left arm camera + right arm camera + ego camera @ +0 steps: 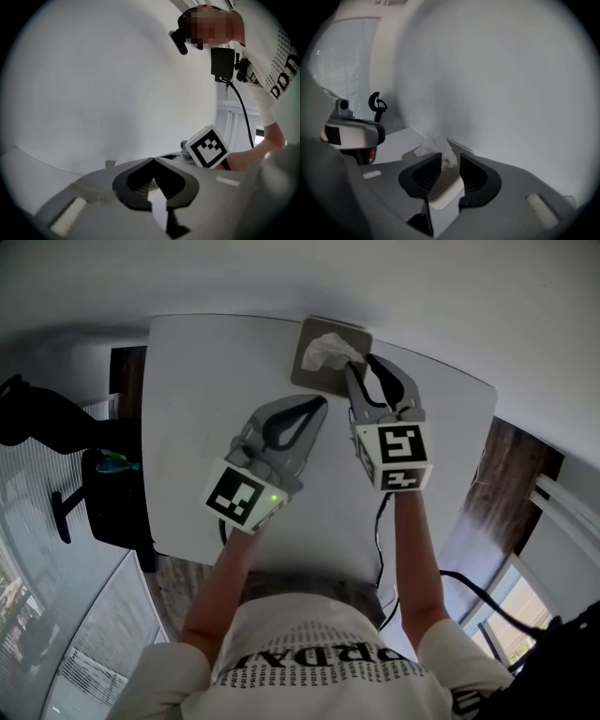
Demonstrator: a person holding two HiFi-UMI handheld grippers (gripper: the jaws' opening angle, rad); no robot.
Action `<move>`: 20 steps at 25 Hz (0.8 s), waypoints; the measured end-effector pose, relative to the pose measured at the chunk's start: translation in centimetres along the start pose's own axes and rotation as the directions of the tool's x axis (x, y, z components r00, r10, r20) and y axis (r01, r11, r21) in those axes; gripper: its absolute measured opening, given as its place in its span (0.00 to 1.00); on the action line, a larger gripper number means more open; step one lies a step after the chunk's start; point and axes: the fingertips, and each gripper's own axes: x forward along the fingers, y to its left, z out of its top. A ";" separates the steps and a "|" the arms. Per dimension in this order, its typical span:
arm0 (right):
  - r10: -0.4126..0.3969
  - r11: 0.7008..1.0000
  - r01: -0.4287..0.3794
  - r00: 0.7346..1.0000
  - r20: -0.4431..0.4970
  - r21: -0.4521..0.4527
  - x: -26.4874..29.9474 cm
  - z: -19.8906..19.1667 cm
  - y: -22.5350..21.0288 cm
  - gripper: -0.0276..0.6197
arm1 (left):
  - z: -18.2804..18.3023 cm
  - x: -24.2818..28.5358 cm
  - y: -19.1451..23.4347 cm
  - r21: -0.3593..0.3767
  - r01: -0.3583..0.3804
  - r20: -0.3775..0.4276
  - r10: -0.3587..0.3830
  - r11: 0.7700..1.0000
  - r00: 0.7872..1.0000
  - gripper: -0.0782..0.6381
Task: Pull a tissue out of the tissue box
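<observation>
A flat grey-brown tissue box (317, 369) lies at the far edge of the white table (197, 390), with a crumpled white tissue (328, 351) sticking up out of its slot. My right gripper (362, 364) is at the box's right side, pointing down at the tissue. In the right gripper view its jaws (451, 161) stand open, and the tissue (435, 144) hangs just at their tips without being pinched, over the box (440, 187). My left gripper (321, 402) hovers over the table just short of the box. Its jaws (153, 160) are shut and hold nothing.
The table stands against a plain pale wall. A black office chair (98, 479) is beside the table's left edge. A black cable (380, 521) hangs over the near edge by my right arm. Dark wooden floor (506, 474) shows on the right.
</observation>
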 end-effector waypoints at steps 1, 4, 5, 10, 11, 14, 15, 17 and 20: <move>0.003 1.000 -0.003 1.000 -0.002 -0.002 0.1 -0.1 0.0 0.24 | 0.0 0.0 0.0 -0.003 -0.001 0.001 0.001 1.000 1.000 0.10; 0.010 1.000 -0.010 1.000 -0.012 -0.002 0.5 -0.3 0.1 0.24 | -0.1 0.0 0.0 -0.006 0.000 -0.001 0.000 1.000 1.000 0.10; 0.011 1.000 -0.011 1.000 -0.015 -0.001 0.7 -0.4 0.1 0.24 | -0.1 0.0 0.0 -0.008 0.000 -0.001 0.000 1.000 1.000 0.10; 0.011 1.000 -0.011 1.000 -0.015 -0.001 1.1 -0.6 -0.1 0.24 | -0.3 -0.1 0.2 -0.012 -0.007 -0.003 0.006 1.000 1.000 0.10; 0.010 1.000 -0.010 1.000 -0.019 -0.004 1.1 -0.7 -0.2 0.24 | -0.3 -0.1 0.2 -0.012 -0.007 -0.004 0.007 1.000 1.000 0.10; 0.005 1.000 -0.006 1.000 -0.030 -0.020 1.2 -1.1 -0.3 0.24 | -0.6 -0.1 0.2 -0.011 -0.004 -0.011 0.003 1.000 1.000 0.10; 0.004 1.000 -0.004 1.000 -0.029 -0.021 1.2 -1.0 -0.3 0.24 | -0.8 -0.2 0.1 -0.007 0.000 -0.018 0.000 1.000 1.000 0.10; 0.003 1.000 -0.004 1.000 -0.026 -0.022 1.2 -0.9 -0.2 0.24 | -0.8 -0.1 0.0 -0.012 0.003 -0.016 -0.003 1.000 1.000 0.10; 0.005 1.000 -0.005 1.000 -0.029 -0.019 1.2 -0.9 -0.1 0.24 | -0.4 -0.1 0.0 -0.023 0.001 -0.002 -0.001 1.000 1.000 0.10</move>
